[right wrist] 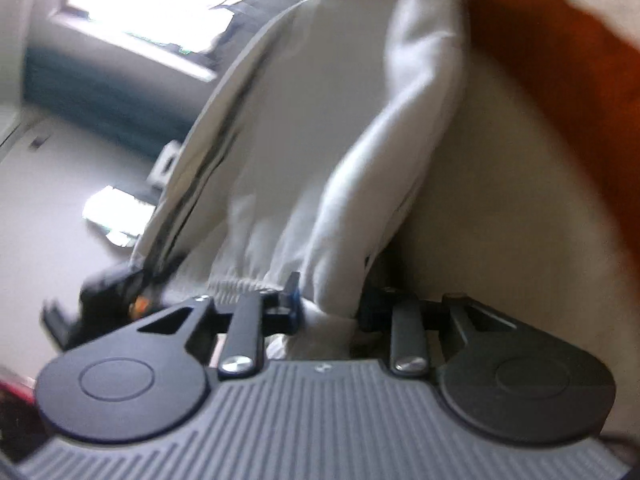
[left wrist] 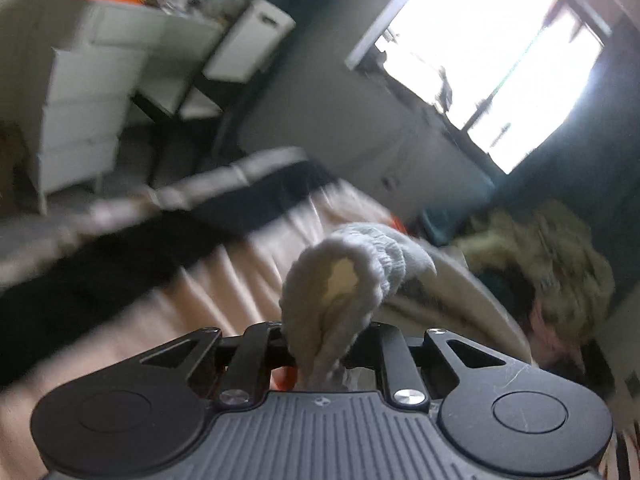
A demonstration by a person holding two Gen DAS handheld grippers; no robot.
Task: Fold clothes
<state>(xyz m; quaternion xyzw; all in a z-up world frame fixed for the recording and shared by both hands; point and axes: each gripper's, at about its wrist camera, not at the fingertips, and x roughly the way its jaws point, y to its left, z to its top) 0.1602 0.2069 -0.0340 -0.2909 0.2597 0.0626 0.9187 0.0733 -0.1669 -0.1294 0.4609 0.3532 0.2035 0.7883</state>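
Observation:
My left gripper (left wrist: 320, 356) is shut on the ribbed cuff (left wrist: 344, 276) of a white garment, which bunches up above the jaws. The garment trails off to the right over the bed. My right gripper (right wrist: 328, 308) is shut on another part of the same white garment (right wrist: 320, 152), near a gathered ribbed hem (right wrist: 232, 284). The cloth hangs stretched upward from the jaws and fills the middle of the right wrist view. Both views are tilted and blurred.
A beige bedspread (left wrist: 224, 292) with a dark blanket (left wrist: 120, 264) lies below the left gripper. A pile of other clothes (left wrist: 552, 264) sits at the right. A white drawer unit (left wrist: 84, 104), a chair and a bright window (left wrist: 492, 64) stand beyond. An orange cloth (right wrist: 560, 64) is at upper right.

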